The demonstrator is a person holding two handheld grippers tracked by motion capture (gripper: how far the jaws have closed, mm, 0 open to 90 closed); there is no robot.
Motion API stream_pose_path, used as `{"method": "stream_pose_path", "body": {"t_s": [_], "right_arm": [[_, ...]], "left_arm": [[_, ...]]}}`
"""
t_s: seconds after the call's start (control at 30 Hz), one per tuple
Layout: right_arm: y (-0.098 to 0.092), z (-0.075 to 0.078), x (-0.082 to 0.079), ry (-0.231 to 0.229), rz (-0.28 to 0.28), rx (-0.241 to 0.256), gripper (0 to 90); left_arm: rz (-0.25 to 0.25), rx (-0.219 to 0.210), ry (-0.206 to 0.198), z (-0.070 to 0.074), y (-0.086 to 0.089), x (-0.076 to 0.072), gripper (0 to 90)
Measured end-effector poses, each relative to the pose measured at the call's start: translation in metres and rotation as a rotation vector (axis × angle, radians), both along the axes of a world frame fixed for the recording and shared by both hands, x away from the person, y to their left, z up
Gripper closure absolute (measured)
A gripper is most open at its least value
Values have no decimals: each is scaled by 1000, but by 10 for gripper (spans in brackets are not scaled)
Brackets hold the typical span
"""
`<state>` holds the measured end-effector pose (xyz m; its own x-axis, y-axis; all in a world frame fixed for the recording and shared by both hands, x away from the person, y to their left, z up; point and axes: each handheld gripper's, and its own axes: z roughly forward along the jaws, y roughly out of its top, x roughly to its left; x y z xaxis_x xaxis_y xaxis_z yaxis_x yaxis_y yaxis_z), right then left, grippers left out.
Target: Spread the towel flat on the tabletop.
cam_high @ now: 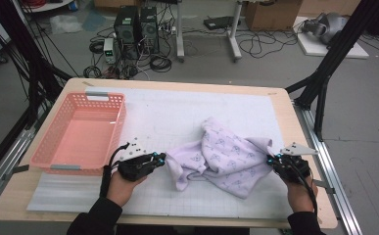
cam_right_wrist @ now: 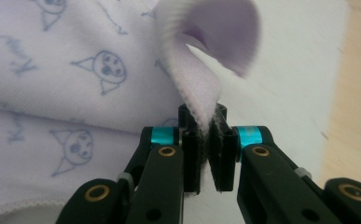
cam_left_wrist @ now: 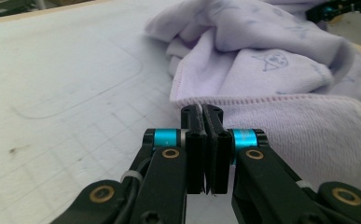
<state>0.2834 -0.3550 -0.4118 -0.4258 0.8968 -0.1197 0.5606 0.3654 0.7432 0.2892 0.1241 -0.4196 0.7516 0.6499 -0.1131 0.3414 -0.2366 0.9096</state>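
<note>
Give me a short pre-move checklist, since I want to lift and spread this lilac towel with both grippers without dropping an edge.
1. Right gripper has cloth: ok. A fold of the towel sits pinched between its jaws in the right gripper view.
2. Left gripper has cloth: cannot tell. Its jaws stand closed at the towel's stitched hem, but no cloth shows plainly between them.
3. Towel flat enough to spread: not ok. It lies crumpled and folded over itself.
4. Towel free of the pink basket: ok. They lie apart on the white mat.
5. Grips at opposite ends: ok. The grippers sit at the towel's left and right edges.
</note>
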Motion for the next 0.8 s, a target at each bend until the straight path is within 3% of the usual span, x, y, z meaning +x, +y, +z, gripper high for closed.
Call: {"method": "stream_pose_path", "body": {"t_s": [0.03,0.07,0.1,0.2,0.23,0.27,0.33,0.37,0.43,0.5,0.53,0.6,0.63,0.67,0.7,0.77,0.8], "right_arm": [[-11,-3,0,15,-54,-19,848],[-11,-3,0,15,-54,-19,848],[-20,-5,-2,25,-96,-26,845],[-26,-5,-4,9,-106,-2,786],[-27,1,-6,-32,-122,15,648],[-26,6,-7,-58,-147,14,575],[-25,11,-8,-85,-164,18,538],[-18,22,-9,-152,-188,2,437],[-12,27,-9,-177,-184,11,427],[11,38,-5,-201,-59,48,406],[11,38,-5,-201,-59,48,406],[33,36,2,-176,40,77,386],[57,28,11,-139,110,41,377],[57,28,11,-139,110,41,377],[80,15,23,-97,174,-7,377],[96,0,35,-38,216,-6,378],[96,0,35,-38,216,-6,378]], "left_arm": [[18,-4,-2,1,2,0,876],[31,-8,0,2,5,1,876],[44,-15,0,2,8,1,875],[56,-29,-5,5,13,3,875],[58,-31,-7,6,14,3,874],[66,-35,-14,7,14,3,873],[72,-38,-17,7,15,3,873],[75,-38,-17,8,15,3,872],[77,-43,-19,8,16,4,872],[75,-43,-18,8,16,4,872],[75,-41,-19,7,16,4,872],[76,-41,-19,7,16,4,871],[76,-40,-20,7,16,4,871],[78,-40,-21,8,16,4,871],[79,-40,-23,8,16,4,871],[81,-52,-18,8,17,4,871],[81,-63,-18,9,18,4,871]]}}
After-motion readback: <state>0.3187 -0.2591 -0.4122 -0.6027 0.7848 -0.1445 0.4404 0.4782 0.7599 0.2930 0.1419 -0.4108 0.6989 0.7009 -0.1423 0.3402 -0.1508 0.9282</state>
